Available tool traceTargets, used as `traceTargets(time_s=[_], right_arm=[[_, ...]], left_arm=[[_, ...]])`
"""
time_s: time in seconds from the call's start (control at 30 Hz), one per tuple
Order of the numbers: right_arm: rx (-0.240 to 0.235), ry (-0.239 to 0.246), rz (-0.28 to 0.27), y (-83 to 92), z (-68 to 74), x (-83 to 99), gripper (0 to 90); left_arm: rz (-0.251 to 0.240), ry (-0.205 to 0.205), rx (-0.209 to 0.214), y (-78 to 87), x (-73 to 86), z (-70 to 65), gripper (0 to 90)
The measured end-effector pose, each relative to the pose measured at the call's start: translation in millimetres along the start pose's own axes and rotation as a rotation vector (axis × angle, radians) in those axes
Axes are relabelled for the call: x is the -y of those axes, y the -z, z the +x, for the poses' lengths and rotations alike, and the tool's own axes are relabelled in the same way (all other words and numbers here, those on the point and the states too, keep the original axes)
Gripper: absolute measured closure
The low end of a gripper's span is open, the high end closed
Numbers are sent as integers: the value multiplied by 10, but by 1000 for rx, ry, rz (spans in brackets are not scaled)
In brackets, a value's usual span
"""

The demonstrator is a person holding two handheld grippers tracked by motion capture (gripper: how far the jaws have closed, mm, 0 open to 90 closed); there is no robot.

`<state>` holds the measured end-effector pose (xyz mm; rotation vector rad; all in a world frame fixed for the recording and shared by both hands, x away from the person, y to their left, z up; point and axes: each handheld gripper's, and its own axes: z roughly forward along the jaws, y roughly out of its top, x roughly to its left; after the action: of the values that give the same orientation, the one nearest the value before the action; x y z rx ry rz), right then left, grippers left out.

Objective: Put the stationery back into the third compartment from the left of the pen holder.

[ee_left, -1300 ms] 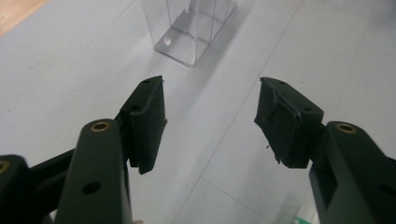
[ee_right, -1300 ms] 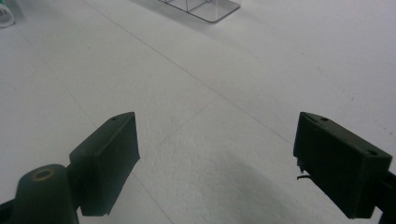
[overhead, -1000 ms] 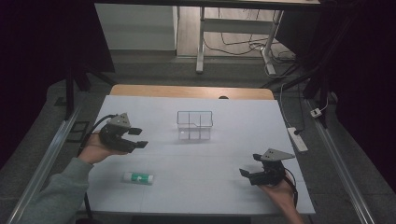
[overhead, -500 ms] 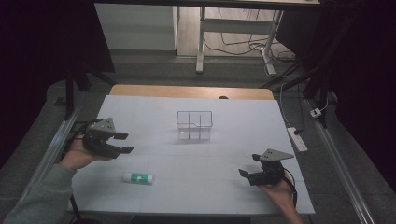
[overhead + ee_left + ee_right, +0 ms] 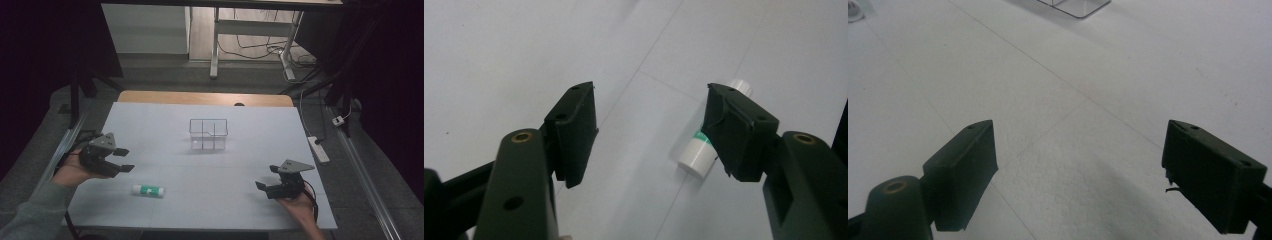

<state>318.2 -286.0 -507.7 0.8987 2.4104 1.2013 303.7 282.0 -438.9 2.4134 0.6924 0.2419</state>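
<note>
To take the white-and-green tube point(image 5: 148, 190) lying at the counter's point(image 5: 210, 210) lower left, bring the wide-open, empty left claw point(image 5: 122, 160) down astride it before closing.

you hold 2 matte black two-jaw grippers, the left gripper point(image 5: 121, 160) and the right gripper point(image 5: 264, 179), each topped by a grey three-cornered plate. the small white plastic tube point(image 5: 148, 190) wears a green band round its middle and a white cap. the flat table top point(image 5: 250, 150) is plain pale grey-white, its far edge tan wood. the clear plastic divided box point(image 5: 208, 134) has no tint. your left sleeve point(image 5: 30, 220) is grey-green.
</note>
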Motion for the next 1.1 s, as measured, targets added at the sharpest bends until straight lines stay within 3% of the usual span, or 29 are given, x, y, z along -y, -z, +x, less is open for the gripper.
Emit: traceTargets(time_s=[0.43, 0.83, 1.1], right_arm=[[-4, -3, -3, -19, 4, -2, 140], [-6, 3, 10, -38, 0, -1, 140], [-10, 4, 8, -36, 5, -2, 140]], left_arm=[[92, -77, 50, -106, -20, -64, 357], [228, -200, 105, -425, -128, -210, 317], [324, -244, 119, -636, -123, -326, 298]])
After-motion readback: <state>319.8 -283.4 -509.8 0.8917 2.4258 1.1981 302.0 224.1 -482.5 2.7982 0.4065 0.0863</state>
